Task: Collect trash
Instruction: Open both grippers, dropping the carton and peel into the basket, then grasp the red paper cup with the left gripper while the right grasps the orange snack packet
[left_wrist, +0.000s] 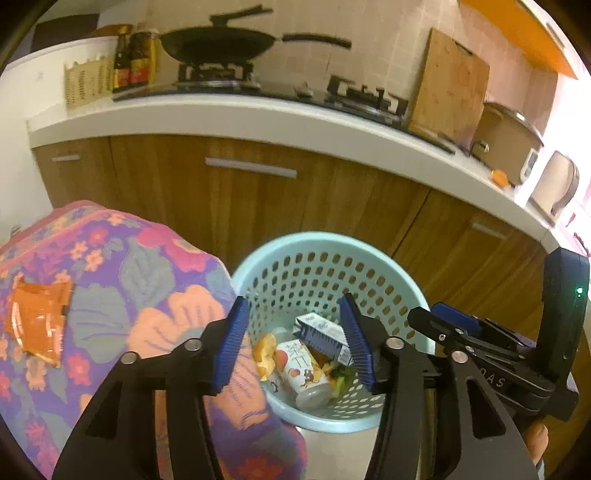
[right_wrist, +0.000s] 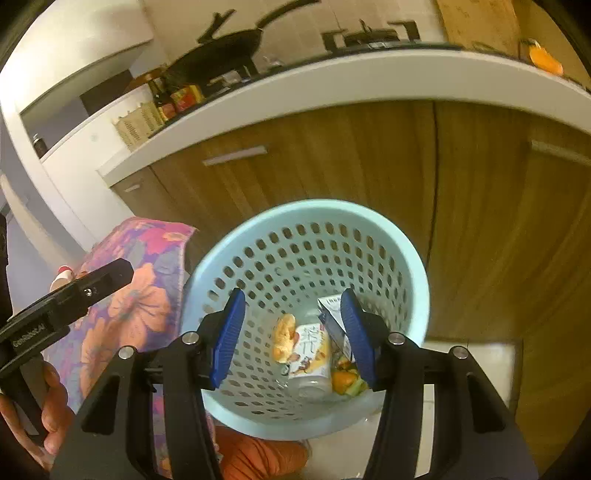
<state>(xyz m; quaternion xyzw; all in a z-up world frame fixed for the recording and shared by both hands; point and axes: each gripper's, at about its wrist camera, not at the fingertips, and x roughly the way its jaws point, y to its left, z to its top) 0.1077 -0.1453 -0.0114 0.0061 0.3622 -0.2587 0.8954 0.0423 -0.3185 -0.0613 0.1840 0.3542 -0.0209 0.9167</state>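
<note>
A light blue perforated basket (left_wrist: 325, 251) (right_wrist: 306, 218) stands on the floor by the cabinets. Inside lie a drink bottle (left_wrist: 303, 369) (right_wrist: 308, 358), a milk carton (left_wrist: 323, 332) (right_wrist: 332, 314), orange peel (left_wrist: 266, 354) (right_wrist: 284, 336) and vegetable scraps (right_wrist: 345, 380). My left gripper (left_wrist: 295, 345) is open and empty above the basket's left side. My right gripper (right_wrist: 293, 338) is open and empty above the basket; it also shows in the left wrist view (left_wrist: 454, 321). An orange wrapper (left_wrist: 37, 321) lies on the floral cloth (left_wrist: 140, 280).
The floral-covered table (right_wrist: 147, 266) stands left of the basket. Wooden cabinets (left_wrist: 258, 199) and a white counter (left_wrist: 221, 114) with stove, wok (left_wrist: 221, 44), bottles and cutting board rise behind. Tiled floor (right_wrist: 480, 358) lies right of the basket.
</note>
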